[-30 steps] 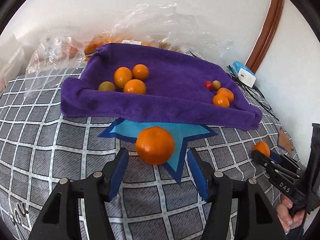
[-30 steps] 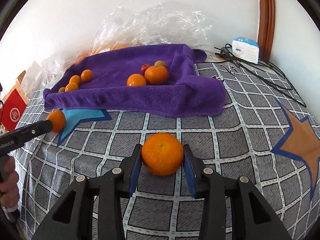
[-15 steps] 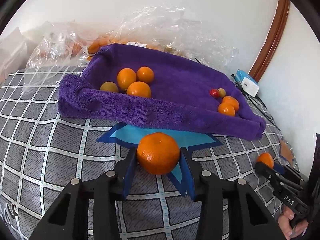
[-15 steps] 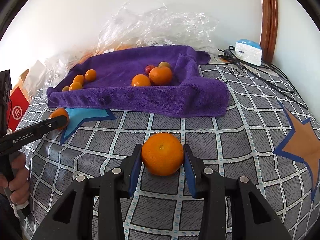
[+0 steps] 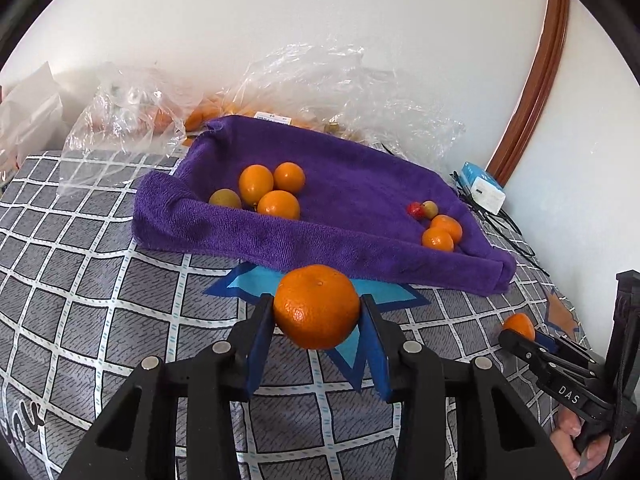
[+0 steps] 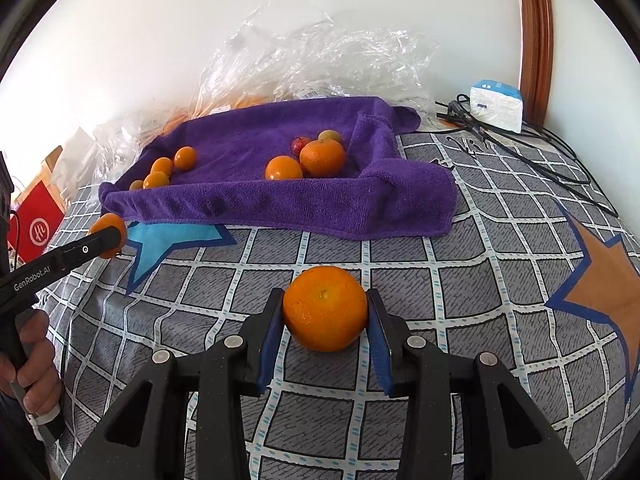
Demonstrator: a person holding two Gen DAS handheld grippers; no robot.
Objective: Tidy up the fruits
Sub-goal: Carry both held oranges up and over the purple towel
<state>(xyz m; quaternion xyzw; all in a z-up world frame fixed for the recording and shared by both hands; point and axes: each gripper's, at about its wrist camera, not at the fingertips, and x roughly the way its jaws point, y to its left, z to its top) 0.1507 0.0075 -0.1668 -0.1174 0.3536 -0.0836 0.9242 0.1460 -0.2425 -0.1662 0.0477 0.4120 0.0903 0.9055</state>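
My left gripper [image 5: 318, 312] is shut on a mandarin [image 5: 316, 306] and holds it above the checked bedspread, short of the purple towel [image 5: 360, 184]. My right gripper [image 6: 325, 314] is shut on an orange [image 6: 325, 308], also short of the towel [image 6: 248, 144]. The towel's edges are raised like a tray. It holds a left group of several oranges [image 5: 276, 188] and a right group with two oranges [image 5: 442, 232], a red fruit [image 5: 416, 210] and a greenish one [image 5: 430, 209]. Each gripper shows in the other's view, the right one [image 5: 520, 330] and the left one [image 6: 106, 236].
Crumpled clear plastic bags [image 5: 320, 80] with more fruit lie behind the towel against the wall. A white and blue charger box [image 6: 496, 104] with black cables [image 6: 540, 152] sits at the back right. A red box [image 6: 36, 228] stands at the far left. A wooden frame [image 6: 536, 32] runs up the wall.
My left gripper closed on the mandarin and lifted it off the bedspread, moving toward the towel. My right gripper kept its hold on the orange and rose slightly.
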